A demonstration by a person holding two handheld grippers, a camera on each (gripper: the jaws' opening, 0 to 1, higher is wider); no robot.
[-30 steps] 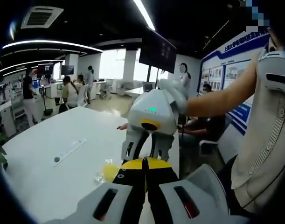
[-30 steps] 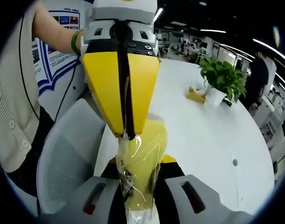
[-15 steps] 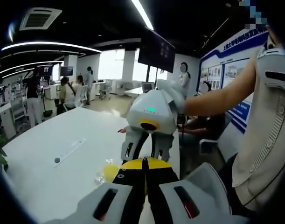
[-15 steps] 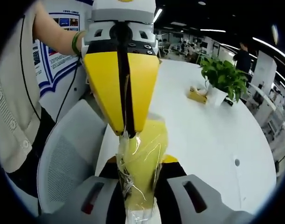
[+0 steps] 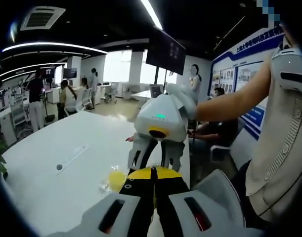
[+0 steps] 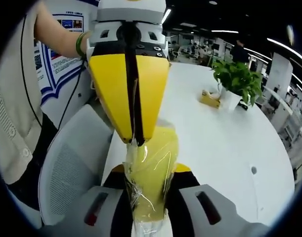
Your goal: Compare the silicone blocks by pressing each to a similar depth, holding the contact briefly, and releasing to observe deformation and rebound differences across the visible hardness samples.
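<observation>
Big white desk (image 6: pixel 225 143) below you — the wrapped yellow silicone block (image 6: pixel 151 177) hangs over its edge, your right tool (image 6: pixel 150 197) clamped on its base, left tool (image 6: pixel 132 133) pinching the film — pull apart and that wrap tears.

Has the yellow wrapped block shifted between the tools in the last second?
No. The yellow, film-wrapped silicone block stays pinched at the left tool tip, unchanged against the right tool.
</observation>
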